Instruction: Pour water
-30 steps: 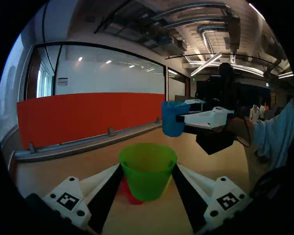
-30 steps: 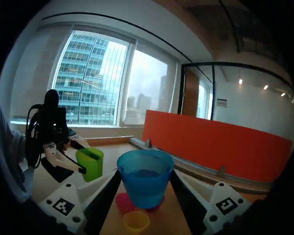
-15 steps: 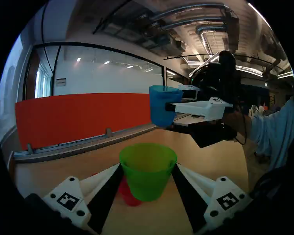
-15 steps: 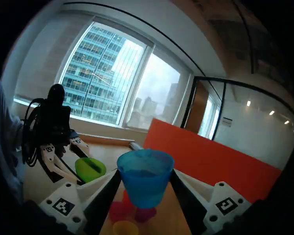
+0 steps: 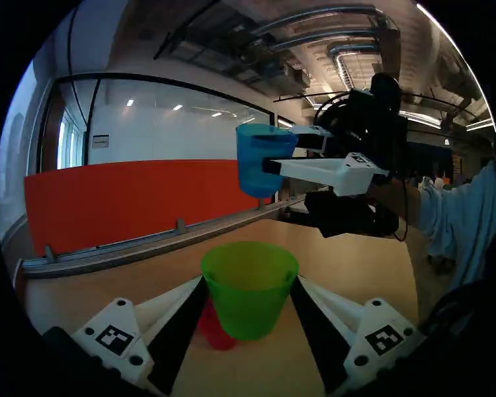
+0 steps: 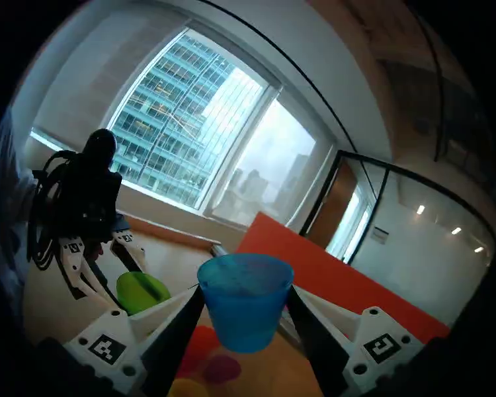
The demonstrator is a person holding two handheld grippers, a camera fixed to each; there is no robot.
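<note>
Two grippers were observed, each clamped on a cup. In the left gripper view, the left gripper (image 5: 248, 281) had both fingers pressed against the sides of a green cup (image 5: 249, 301), which was held upright with its mouth open to the camera. Just behind and below that cup, a red cup (image 5: 213, 329) stood on the table (image 5: 354, 264). In the right gripper view, the right gripper (image 6: 245, 292) had both fingers closed against a blue cup (image 6: 245, 317). Whether it held water could not be determined.

Seen from the left gripper view, the blue cup was raised well above the table, higher than the green cup's rim and farther off, and the two cups were not touching. A hand in a pale sleeve (image 5: 456, 225) was behind the right gripper. Blurred coloured shapes (image 6: 205, 360) lay low beneath the blue cup, not identifiable. An orange partition (image 5: 116, 198) ran along the far edge of the table, and a large window (image 6: 182, 132) faced tall buildings.
</note>
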